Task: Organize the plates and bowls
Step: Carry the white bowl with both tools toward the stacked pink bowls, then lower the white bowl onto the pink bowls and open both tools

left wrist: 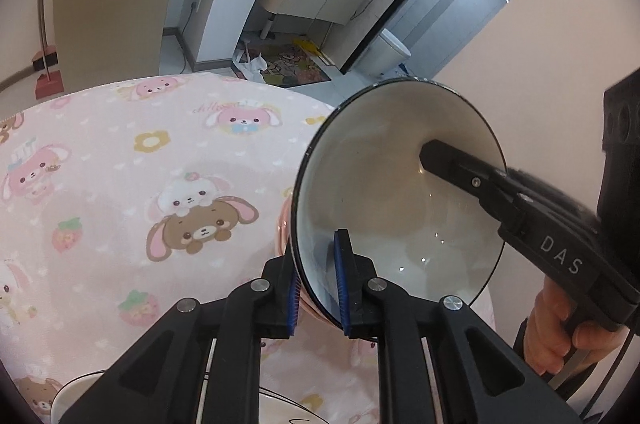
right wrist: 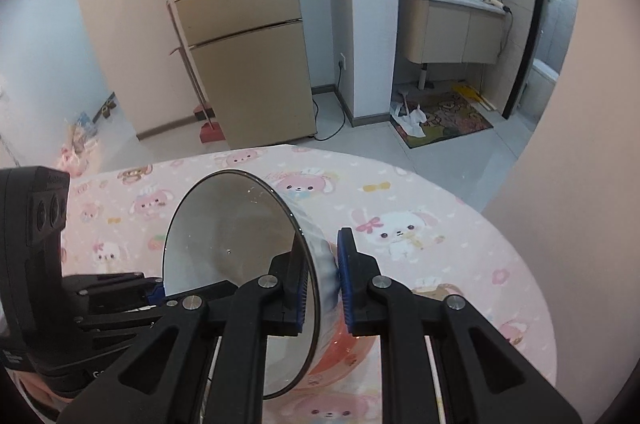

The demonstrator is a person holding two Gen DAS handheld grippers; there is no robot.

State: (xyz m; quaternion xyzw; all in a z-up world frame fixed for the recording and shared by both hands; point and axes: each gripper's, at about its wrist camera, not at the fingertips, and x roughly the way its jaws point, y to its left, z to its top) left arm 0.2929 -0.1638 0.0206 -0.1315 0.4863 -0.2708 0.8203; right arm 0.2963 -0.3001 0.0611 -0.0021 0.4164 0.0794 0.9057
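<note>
Bowl [left wrist: 384,191] is clamped by both grippers — left gripper [left wrist: 318,288] at six o'clock, right gripper [right wrist: 322,284] opposite — jaws narrow on its rim, above the worktop [left wrist: 120,163].

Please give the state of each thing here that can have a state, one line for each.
bowl: lifted, tilted on its side, held at two sides of its rim.
left gripper: shut on the bowl's rim.
right gripper: shut on the bowl's rim.
tablecloth: spread flat on the table.
fridge: doors closed.
</note>
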